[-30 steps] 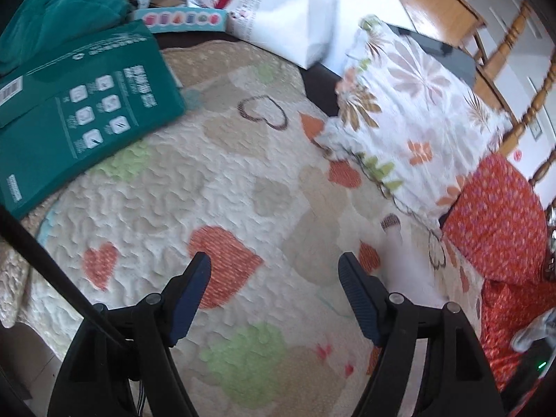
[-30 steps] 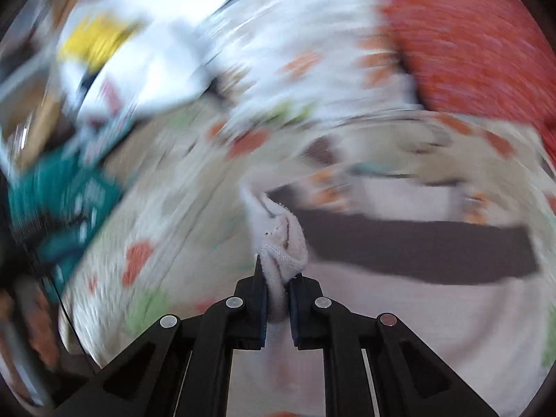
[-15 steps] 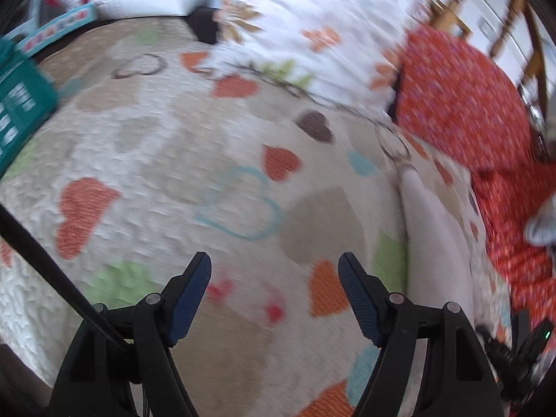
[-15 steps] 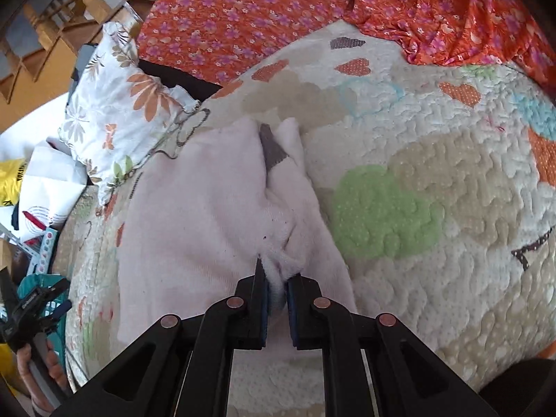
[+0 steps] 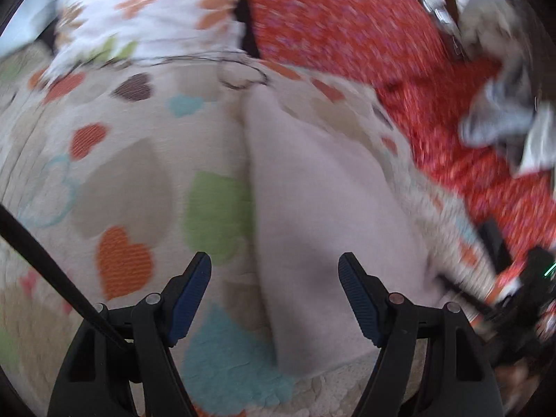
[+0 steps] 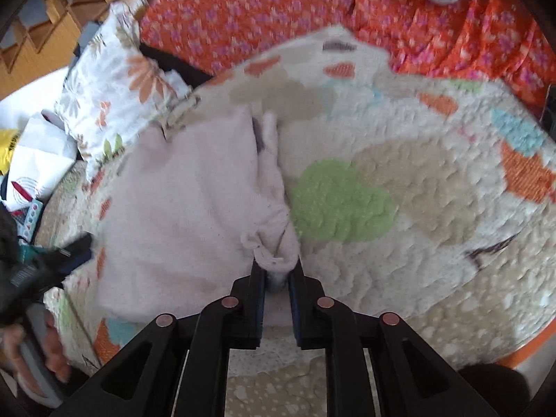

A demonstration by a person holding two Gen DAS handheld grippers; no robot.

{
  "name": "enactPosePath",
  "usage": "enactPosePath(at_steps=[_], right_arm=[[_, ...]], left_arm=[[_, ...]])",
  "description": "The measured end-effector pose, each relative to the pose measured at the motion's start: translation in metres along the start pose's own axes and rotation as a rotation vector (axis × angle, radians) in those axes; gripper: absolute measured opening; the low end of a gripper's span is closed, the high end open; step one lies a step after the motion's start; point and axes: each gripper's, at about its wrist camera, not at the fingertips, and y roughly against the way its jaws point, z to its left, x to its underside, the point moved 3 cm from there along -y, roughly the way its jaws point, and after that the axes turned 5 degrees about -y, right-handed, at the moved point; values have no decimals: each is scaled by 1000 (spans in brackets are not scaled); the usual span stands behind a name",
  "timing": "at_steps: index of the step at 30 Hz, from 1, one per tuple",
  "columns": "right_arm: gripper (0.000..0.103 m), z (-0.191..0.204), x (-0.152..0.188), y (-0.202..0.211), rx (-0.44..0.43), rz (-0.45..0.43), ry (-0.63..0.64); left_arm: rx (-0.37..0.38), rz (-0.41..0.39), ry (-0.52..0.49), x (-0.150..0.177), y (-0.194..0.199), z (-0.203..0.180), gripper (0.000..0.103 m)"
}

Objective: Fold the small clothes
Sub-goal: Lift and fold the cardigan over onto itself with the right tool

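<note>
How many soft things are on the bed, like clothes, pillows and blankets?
Pale pink garment: 1
Grey clothes: 1
Flowered pillow: 1
Heart quilt: 1
Orange flowered blanket: 1
Total: 5

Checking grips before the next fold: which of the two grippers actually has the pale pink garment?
The right gripper: its fingers are shut on a bunched edge of the pale pink garment. The left gripper is open, holding nothing.

The heart-patterned quilt (image 6: 399, 208) lies bare to the right of the pale garment (image 6: 180, 208), giving a claw open passage there. A floral pillow (image 6: 114, 83) and orange flowered cloth (image 6: 278, 10) bound the far side.
</note>
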Motion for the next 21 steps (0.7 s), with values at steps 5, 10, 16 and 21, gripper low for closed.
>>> enactPosePath(at_steps=[5, 10, 16, 21], right_arm=[[47, 14, -36, -4, 15, -38, 63], [65, 12, -72, -65, -80, 47, 79], [65, 13, -76, -132, -276, 215, -19], [32, 32, -73, -142, -329, 254, -5]], left_arm=[[-36, 128, -105, 12, -31, -18, 72], [39, -42, 25, -9, 9, 5, 82], [179, 36, 81, -23, -26, 10, 93], [245, 121, 91, -18, -72, -15, 91]])
